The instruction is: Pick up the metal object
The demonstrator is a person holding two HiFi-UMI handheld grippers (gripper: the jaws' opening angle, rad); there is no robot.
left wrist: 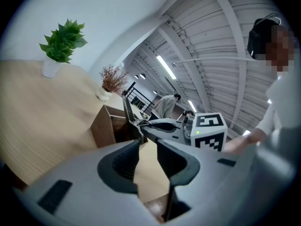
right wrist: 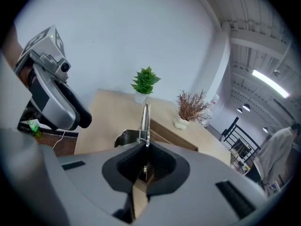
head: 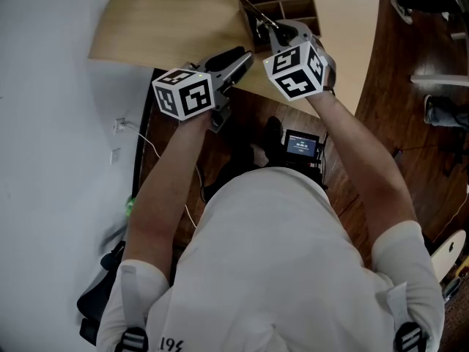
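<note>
A thin metal utensil [head: 256,13] sticks out up-left from my right gripper [head: 273,29], which is shut on its lower end above a wooden compartment box [head: 293,6]. In the right gripper view the metal utensil [right wrist: 146,121] stands straight up out of the closed jaws of the right gripper [right wrist: 144,149]. My left gripper [head: 245,56] hovers at the table's near edge, just left of the box, open and holding nothing. In the left gripper view, table surface shows through the gap of the left gripper [left wrist: 148,159]. Beyond it are the right gripper [left wrist: 162,125] and the utensil [left wrist: 127,109].
The light wooden table [head: 168,20] ends close under both grippers. At its far side stand a green potted plant [right wrist: 145,84] and a dried twig plant [right wrist: 190,106]. Below the table lie cables [head: 146,141] and a small device with a screen [head: 302,145].
</note>
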